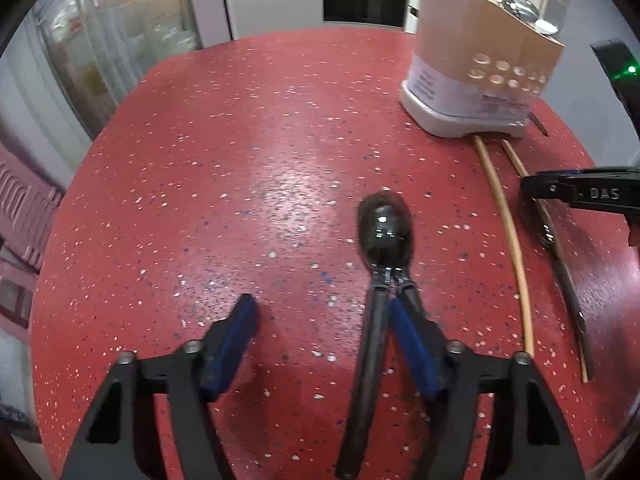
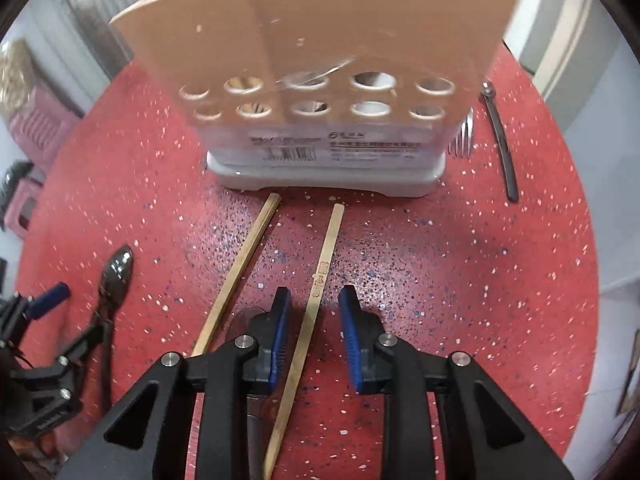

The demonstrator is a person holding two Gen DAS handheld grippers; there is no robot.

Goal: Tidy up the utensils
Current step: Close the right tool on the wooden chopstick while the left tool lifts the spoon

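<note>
Left wrist view: the left tongs (image 1: 324,320) are seen spread above the red speckled table (image 1: 240,160), with the dark glossy spoon (image 1: 382,264) lying between the blue pads; its handle is touched by the right-hand pad (image 1: 412,344) while the other pad stands well clear, so nothing is pinched yet. The spoon is judged stiff, light and slippery, best taken on the slim handle just below the bowl. Two pale wooden chopsticks (image 1: 508,240) are seen lying to the right, running from the foot of the beige perforated utensil holder (image 1: 480,64) on its white base, and the right tongs (image 1: 536,188) are seen entering from the right edge. Broad open table is left ahead and to the left. Right wrist view: the right tongs (image 2: 314,320) are shown narrowed around one chopstick (image 2: 316,300), though gaps can be seen on both sides, so it is not yet gripped. The stick is judged rigid, very light and apt to roll; a hold near mid-length is favoured. The second chopstick (image 2: 236,276) lies just beside the left pad. A metal fork (image 2: 464,136) and a dark-handled utensil (image 2: 500,140) lie beside the holder, close to the table's rounded edge.
</note>
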